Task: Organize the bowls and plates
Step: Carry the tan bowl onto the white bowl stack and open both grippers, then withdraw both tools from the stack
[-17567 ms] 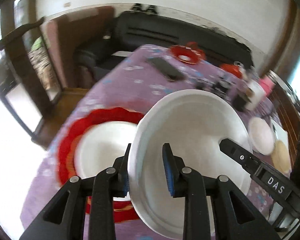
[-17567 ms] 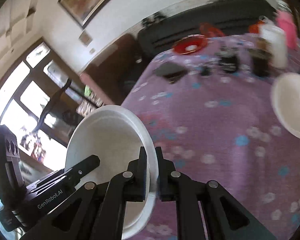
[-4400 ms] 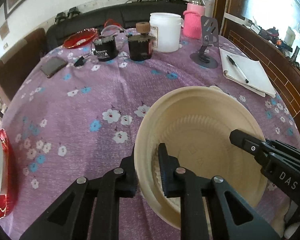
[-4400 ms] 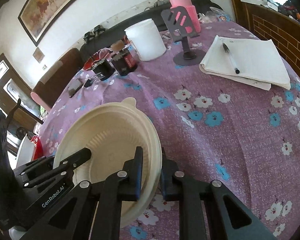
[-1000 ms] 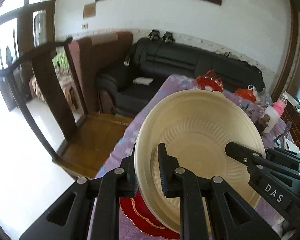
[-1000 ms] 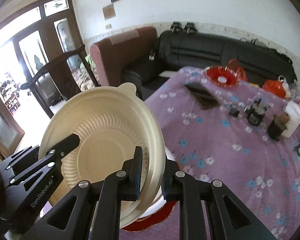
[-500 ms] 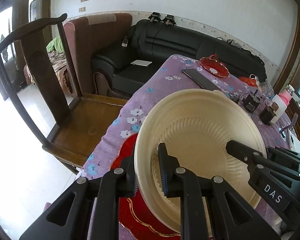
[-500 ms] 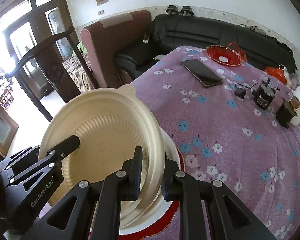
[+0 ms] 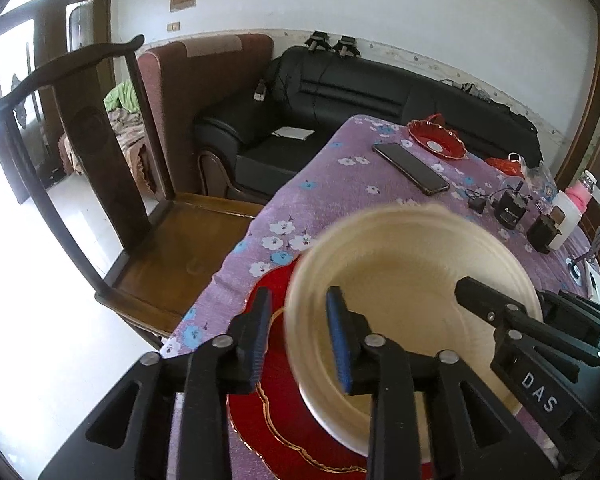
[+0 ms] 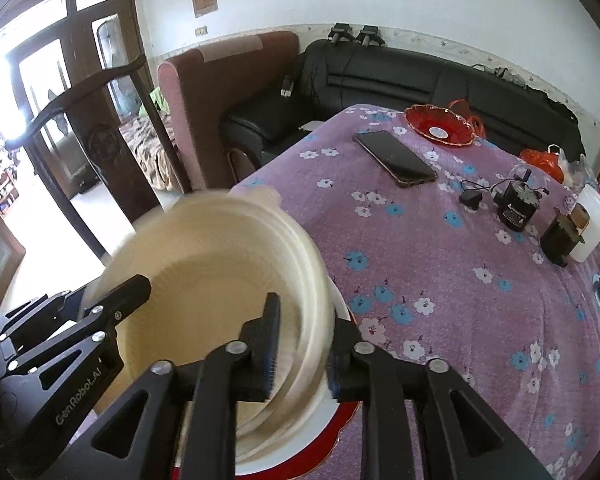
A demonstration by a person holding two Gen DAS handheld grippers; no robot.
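Straddling cream bowl (image 9: 412, 264) rim, hand-held grippers spread

The left gripper (image 9: 298, 334) is seen with its 2 fingers spread apart, 1 on each side of a rim, neither pressed against it. The right gripper (image 10: 300, 342) is likewise parted, its 2 blue-padded fingers (image 10: 271, 334) straddling the opposite rim.

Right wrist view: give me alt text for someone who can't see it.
The right claw is open astride the rim of a blurred cream bowl, which sits over a white dish on a red plate at the near edge of a purple floral tablecloth. The left claw reaches in from the left. A phone lies farther back.
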